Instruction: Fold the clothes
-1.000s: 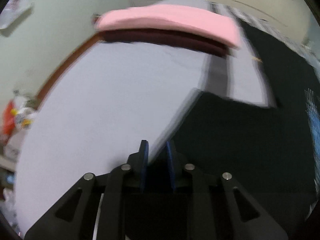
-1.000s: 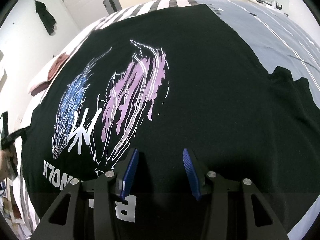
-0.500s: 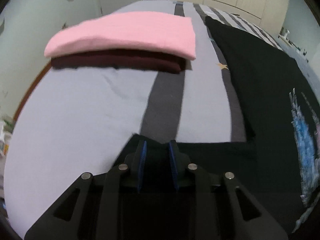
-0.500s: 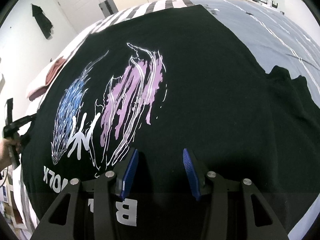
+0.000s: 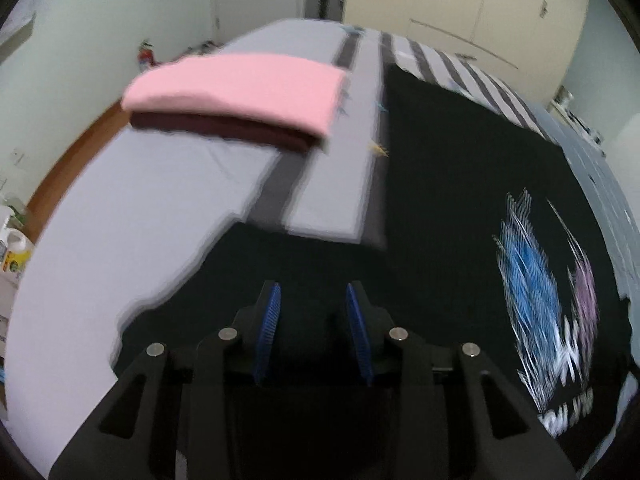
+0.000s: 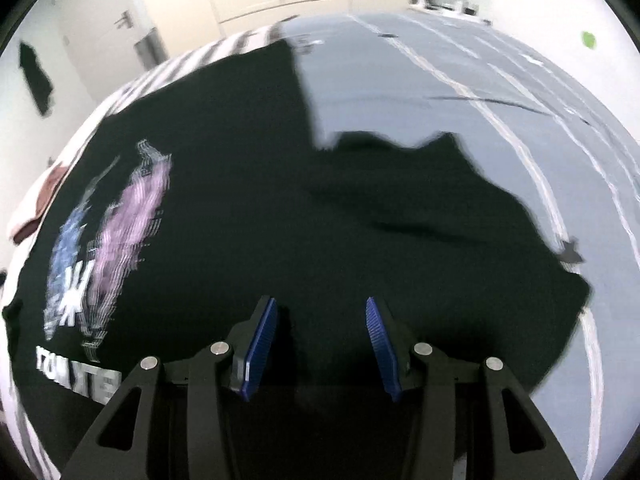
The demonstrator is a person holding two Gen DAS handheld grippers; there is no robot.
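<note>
A black T-shirt [image 5: 452, 184] with a blue, pink and white print lies spread flat on the bed; it also shows in the right wrist view [image 6: 248, 184]. My left gripper [image 5: 312, 300] is open and empty just above the shirt's left sleeve. My right gripper [image 6: 320, 316] is open and empty above the shirt near its right sleeve [image 6: 472, 216], which lies rumpled on the sheet.
A folded pink garment [image 5: 240, 88] lies on a folded dark maroon one [image 5: 224, 130] at the far left of the bed [image 5: 132, 216]. The sheet is light grey with dark stripes. Wardrobe doors [image 5: 460, 12] stand behind the bed.
My left gripper has opened and let go of the black sleeve, which now lies flat. My right gripper has swung to the right, toward the right sleeve, still open.
</note>
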